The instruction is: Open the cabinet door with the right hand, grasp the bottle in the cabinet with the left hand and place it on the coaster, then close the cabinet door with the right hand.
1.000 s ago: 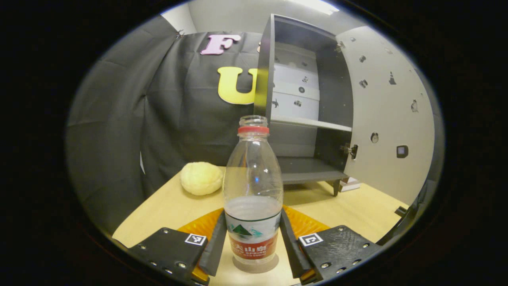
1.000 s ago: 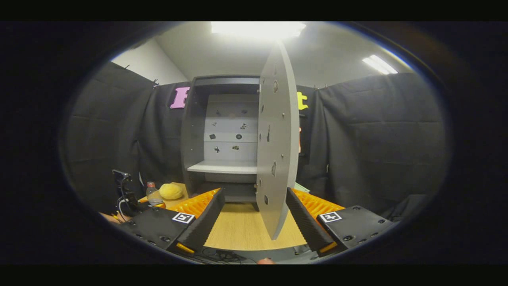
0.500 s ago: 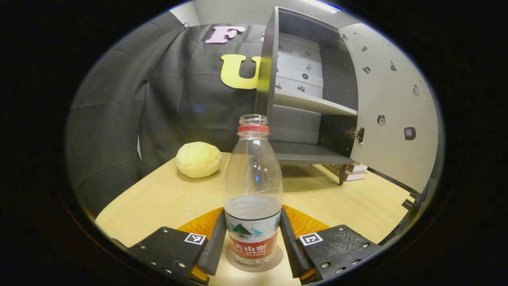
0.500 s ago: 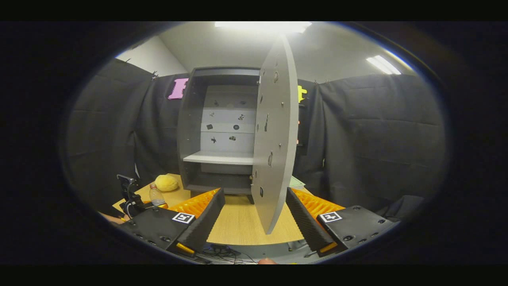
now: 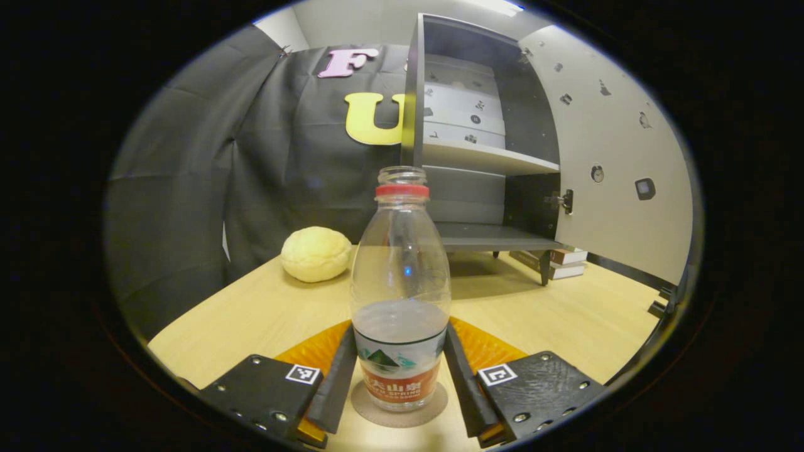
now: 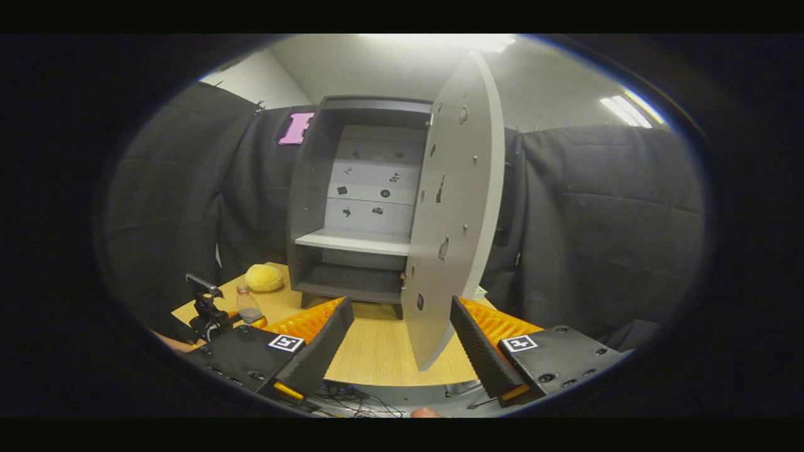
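Standing on coaster, bottle between fingers

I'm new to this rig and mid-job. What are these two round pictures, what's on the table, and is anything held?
Each picture comes from a camera riding on hand-held tongs. A person carries one pair in each hand. In the left gripper view, the left tongs are closed around a bottle, which stands on a round coaster. A yellow bun lies on the table behind it. In the right gripper view, the right tongs are open and hold nothing. They face the cabinet, whose door stands open.
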`<action>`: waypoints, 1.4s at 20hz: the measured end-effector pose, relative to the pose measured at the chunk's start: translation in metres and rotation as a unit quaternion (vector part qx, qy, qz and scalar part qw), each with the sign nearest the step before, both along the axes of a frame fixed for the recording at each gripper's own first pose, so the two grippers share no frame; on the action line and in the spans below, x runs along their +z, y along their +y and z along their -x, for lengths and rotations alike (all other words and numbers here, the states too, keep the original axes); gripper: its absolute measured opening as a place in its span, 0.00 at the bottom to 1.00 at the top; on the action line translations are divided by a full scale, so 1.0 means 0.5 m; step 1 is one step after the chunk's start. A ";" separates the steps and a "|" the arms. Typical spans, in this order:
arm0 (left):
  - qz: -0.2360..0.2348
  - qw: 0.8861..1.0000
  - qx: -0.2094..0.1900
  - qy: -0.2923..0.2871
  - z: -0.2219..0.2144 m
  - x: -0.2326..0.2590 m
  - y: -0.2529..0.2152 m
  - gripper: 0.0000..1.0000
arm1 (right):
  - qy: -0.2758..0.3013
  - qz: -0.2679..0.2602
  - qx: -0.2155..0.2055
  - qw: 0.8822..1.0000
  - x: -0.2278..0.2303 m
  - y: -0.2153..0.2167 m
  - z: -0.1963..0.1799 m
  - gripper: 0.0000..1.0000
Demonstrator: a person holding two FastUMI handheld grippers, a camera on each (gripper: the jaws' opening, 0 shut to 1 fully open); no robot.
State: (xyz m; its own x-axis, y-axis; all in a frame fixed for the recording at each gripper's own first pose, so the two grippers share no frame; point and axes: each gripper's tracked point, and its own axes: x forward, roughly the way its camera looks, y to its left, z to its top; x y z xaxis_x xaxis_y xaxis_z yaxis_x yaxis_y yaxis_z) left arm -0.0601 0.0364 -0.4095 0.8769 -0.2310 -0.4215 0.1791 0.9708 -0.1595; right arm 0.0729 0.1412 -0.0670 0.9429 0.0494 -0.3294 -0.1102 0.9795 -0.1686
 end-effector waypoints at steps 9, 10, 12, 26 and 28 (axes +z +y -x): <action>-0.008 0.999 -0.004 0.035 0.037 -0.013 0.012 0.83 | -0.009 -0.023 -0.002 1.000 0.012 0.003 -0.007 0.98; -0.010 0.999 -0.006 0.031 0.041 -0.003 0.012 0.81 | -0.012 -0.027 -0.001 1.000 0.017 0.001 -0.005 0.98; -0.017 0.999 -0.013 0.024 0.045 0.011 0.012 0.80 | -0.017 -0.036 0.001 0.999 0.022 -0.007 -0.008 0.98; -0.052 0.998 0.017 0.014 0.091 0.150 -0.056 0.83 | -0.040 -0.088 0.037 0.995 0.059 -0.163 -0.066 0.98; -0.050 0.998 0.022 0.005 0.106 0.189 -0.070 0.80 | -0.052 -0.092 0.048 0.993 0.083 -0.188 -0.069 0.98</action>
